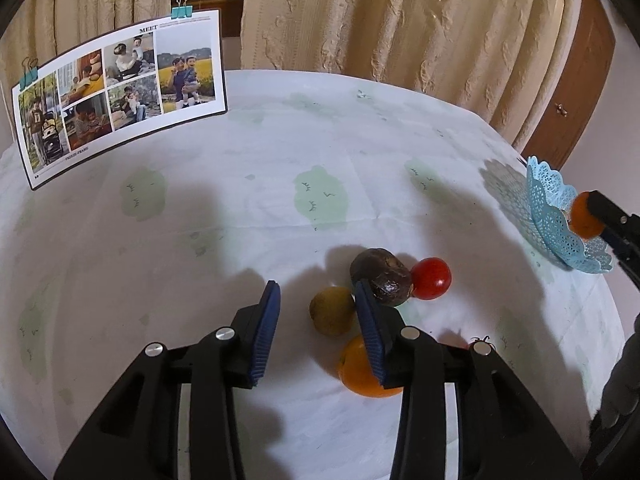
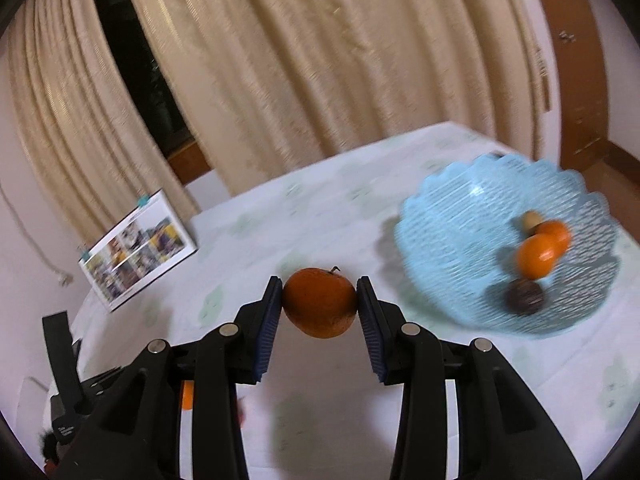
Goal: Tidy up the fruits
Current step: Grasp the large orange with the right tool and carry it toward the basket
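The right gripper (image 2: 320,304) is pinching an orange fruit (image 2: 320,302) above the table, and next should be carrying it over the blue basket (image 2: 452,216), while the left gripper (image 1: 316,332) is hanging spread above the remaining fruits (image 1: 380,280).

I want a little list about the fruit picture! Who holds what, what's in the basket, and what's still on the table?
Right gripper: shut on an orange fruit, carried above the table
Left gripper: open, holding nothing, low over the loose fruit
Blue basket: two oranges, a dark round fruit, a small pale one
Still on the tablecloth: red tomato, dark avocado, yellowish fruit, big orange
Also there: photo card, curtain
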Tool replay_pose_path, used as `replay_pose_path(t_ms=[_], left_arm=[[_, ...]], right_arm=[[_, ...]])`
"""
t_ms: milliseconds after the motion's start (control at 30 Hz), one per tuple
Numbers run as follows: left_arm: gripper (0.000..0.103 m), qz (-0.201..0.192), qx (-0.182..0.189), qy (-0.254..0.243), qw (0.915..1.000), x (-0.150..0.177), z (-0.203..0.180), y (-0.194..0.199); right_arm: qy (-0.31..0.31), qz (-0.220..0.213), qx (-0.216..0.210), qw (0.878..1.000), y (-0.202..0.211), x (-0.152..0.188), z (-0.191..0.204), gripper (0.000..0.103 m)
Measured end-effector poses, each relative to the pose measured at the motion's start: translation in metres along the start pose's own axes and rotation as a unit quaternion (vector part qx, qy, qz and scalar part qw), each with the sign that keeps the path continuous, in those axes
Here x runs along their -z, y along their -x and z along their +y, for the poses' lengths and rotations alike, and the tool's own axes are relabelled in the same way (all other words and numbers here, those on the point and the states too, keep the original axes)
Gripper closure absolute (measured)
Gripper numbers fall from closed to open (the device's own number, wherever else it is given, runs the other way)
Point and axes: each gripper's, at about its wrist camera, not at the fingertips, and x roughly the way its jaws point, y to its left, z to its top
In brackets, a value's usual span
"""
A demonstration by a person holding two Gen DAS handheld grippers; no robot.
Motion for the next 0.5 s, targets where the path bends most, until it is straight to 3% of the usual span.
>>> replay_pose_path(t_ms=[267, 500], left_arm=[[0.065, 0.001, 0.007, 0.003, 1.0000, 0.001, -0.003, 0.002], [0.064, 0.000, 0.007, 0.022, 0.9997, -0.002, 0.006, 0.003]], right_arm=[[-0.006, -0.059, 0.088, 0.994, 0.022, -0.013, -0.040, 0.063], [-0.035, -0.060, 0.151, 0.986, 0.011, -0.019, -0.085, 0.063]])
